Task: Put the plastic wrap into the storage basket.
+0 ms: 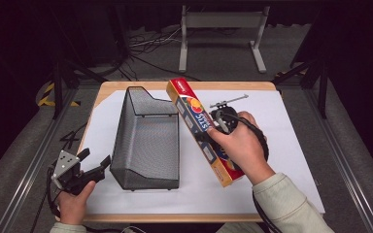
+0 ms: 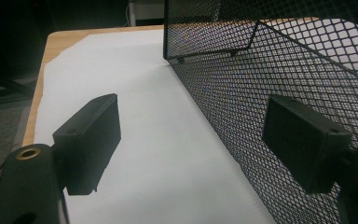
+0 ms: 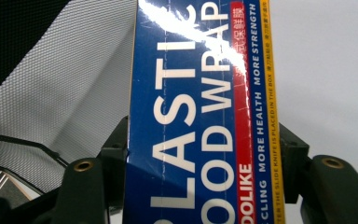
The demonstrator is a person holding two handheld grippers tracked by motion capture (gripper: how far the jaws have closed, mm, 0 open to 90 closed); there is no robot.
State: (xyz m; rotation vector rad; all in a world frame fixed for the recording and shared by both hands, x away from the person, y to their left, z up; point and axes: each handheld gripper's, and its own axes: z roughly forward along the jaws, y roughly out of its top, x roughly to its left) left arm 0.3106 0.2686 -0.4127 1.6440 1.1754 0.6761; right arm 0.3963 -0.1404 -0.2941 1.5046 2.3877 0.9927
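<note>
In the right gripper view the plastic wrap box (image 3: pixel 200 116) is cut off at top and bottom edges. In the high view its middle is hidden by the hand (image 1: pixel 243 145), and small print is unreadable.

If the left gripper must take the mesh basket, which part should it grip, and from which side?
Probably the low front wall of the mesh basket, nearest the open left gripper. Come from above, one jaw inside and one outside: the thin upright rim fits between them.
</note>
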